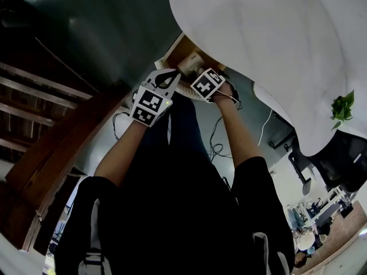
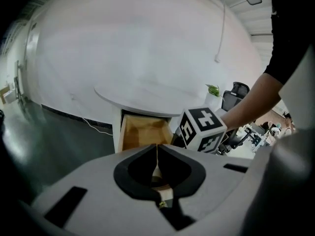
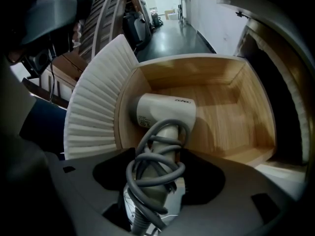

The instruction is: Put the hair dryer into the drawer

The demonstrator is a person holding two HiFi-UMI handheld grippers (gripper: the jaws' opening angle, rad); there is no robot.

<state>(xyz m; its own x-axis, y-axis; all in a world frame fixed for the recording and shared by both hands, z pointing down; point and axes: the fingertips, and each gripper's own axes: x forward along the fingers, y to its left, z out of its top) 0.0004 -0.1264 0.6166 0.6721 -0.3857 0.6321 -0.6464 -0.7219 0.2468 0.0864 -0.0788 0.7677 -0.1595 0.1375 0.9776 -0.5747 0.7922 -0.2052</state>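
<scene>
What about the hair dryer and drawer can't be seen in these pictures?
Right gripper view: the handle end of the hair dryer is cut off by the bottom edge; its wound cord covers where the right gripper clamps it.
Left gripper view: the left gripper blocks the near part of the drawer.
Head view: the tabletop and both grippers cover most of the drawer.

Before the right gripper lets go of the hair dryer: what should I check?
1. Drawer open: ok.
2. Right gripper jaws clamped on the hair dryer handle: ok.
3. Dryer head inside the drawer walls, over the wooden floor: ok.
4. Dryer resting on the drawer floor: cannot tell.
5. Cord wound round the handle, no loop hanging over the drawer edge: ok.
6. Left gripper back from the drawer, jaws together: ok.
</scene>
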